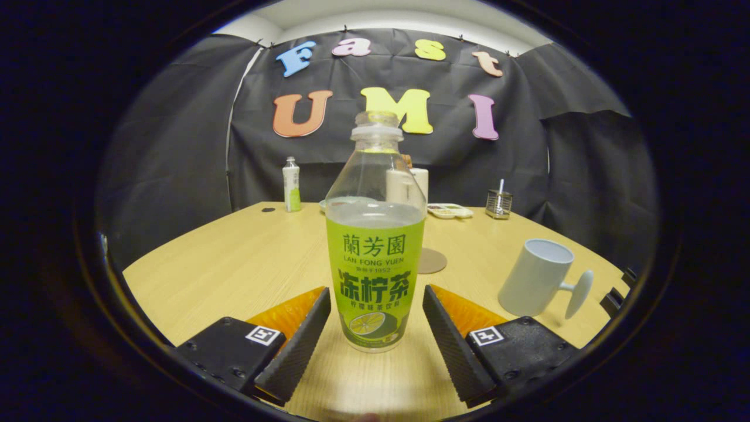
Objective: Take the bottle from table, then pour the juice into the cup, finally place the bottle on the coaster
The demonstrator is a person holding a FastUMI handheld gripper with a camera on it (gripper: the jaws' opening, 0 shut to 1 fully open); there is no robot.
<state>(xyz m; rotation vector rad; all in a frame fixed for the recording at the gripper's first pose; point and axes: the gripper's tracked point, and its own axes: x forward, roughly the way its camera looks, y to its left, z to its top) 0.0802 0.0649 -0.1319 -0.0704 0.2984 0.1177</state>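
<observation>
Table (234, 264) was pale wood, black cloth behind. One bottle (375, 258) stood upright between parted gripper (375, 328) fingers, untouched. One cup (536, 278) right of bottle; one coaster (432, 261) just behind bottle.

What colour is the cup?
White, in the gripper view: the cup stands beyond the open gripper.

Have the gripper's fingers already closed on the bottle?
No: the gripper is open, its fingers flanking the bottle with a gap on each side.
</observation>
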